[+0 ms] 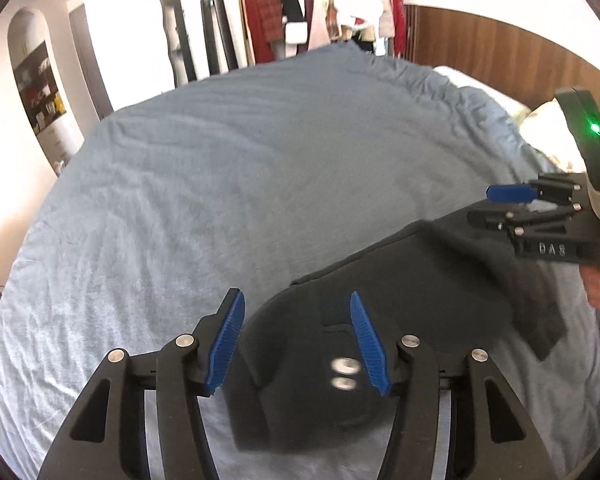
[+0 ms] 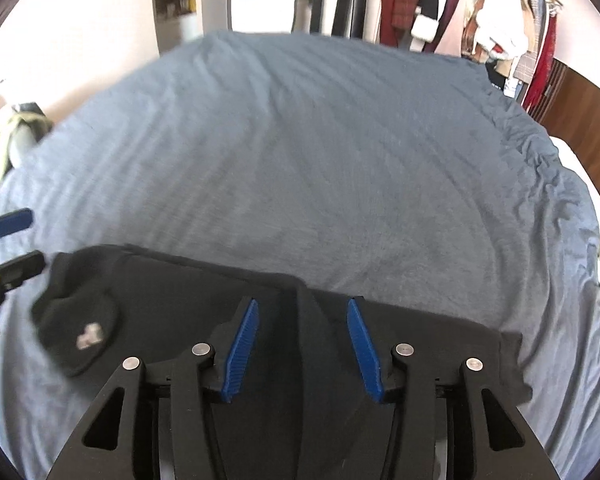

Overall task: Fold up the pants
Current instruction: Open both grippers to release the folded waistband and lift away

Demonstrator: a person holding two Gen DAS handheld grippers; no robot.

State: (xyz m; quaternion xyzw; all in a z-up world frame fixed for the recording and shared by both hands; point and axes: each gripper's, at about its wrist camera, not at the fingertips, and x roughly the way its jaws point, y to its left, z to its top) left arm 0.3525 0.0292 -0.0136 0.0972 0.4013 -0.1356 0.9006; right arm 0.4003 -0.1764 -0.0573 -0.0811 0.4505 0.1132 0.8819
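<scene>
pants: dark black fabric pants (image 1: 400,300) flat on the wrinkled blue bedsheet (image 1: 220,180)
left gripper (image 1: 296,344): spread wide above them, nothing held
right gripper (image 2: 302,350): same, hanging over them

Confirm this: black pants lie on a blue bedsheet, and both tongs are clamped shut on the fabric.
Not quite. The black pants do lie on the blue bedsheet, but the left tongs and right tongs are both open, gripping nothing; each wrist view shows it.

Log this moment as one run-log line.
task: fold pants | pants: black, on blue bed sheet | left tool: open, above waist end | right tool: open, over pants | grasp: none
</scene>
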